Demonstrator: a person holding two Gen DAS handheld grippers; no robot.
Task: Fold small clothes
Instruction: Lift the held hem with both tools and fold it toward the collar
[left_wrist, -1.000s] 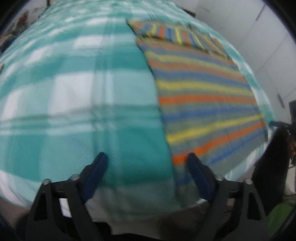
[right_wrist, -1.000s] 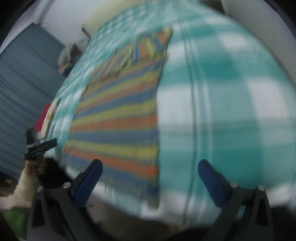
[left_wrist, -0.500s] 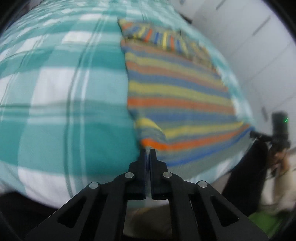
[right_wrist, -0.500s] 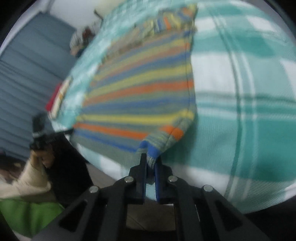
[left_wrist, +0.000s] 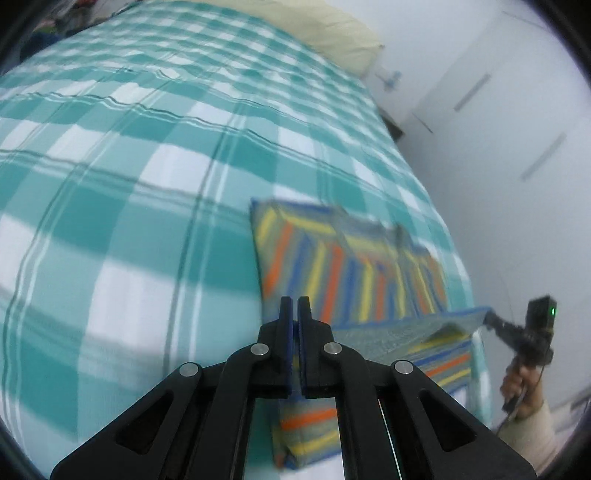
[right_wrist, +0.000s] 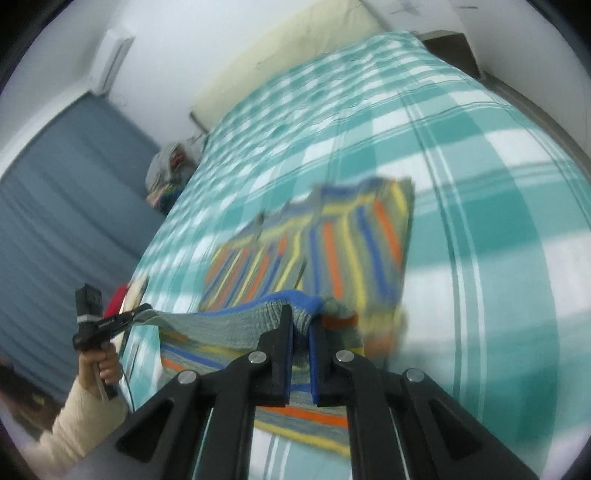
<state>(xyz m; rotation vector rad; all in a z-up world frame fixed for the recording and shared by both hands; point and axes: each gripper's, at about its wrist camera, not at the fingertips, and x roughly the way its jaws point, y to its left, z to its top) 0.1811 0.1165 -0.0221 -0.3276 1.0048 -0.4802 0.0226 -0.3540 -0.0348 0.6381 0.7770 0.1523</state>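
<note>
1. The left gripper (left_wrist: 295, 306) has its two black fingers (left_wrist: 286, 332) pressed together. They pinch one bottom corner of the striped shirt (left_wrist: 354, 280); only a thin bit of blue shows between them.
2. The right gripper (right_wrist: 301, 317) has its fingers (right_wrist: 282, 332) squeezed on the other bottom corner. A bunched blue and grey edge of the cloth sits right between them.
3. The bottom edge of the shirt hangs stretched in the air from one gripper to the other, with its pale inside showing.
4. The rest of the shirt lies flat on the bed (left_wrist: 129, 184), near the side edge. Its stripes are orange, yellow, blue and grey. The top part looks blurry.
5. The bed has a cover with big teal and white squares.
6. In each view you can see the other gripper, held up by a hand (right_wrist: 101, 363) with a cream sleeve (right_wrist: 79, 421).
7. A pale yellow pillow (left_wrist: 332, 29) lies at the far end of the bed.
8. A blue curtain (right_wrist: 55, 221) hangs on one side of the bed, and white cupboard doors (left_wrist: 517, 129) stand on the other side.
</note>
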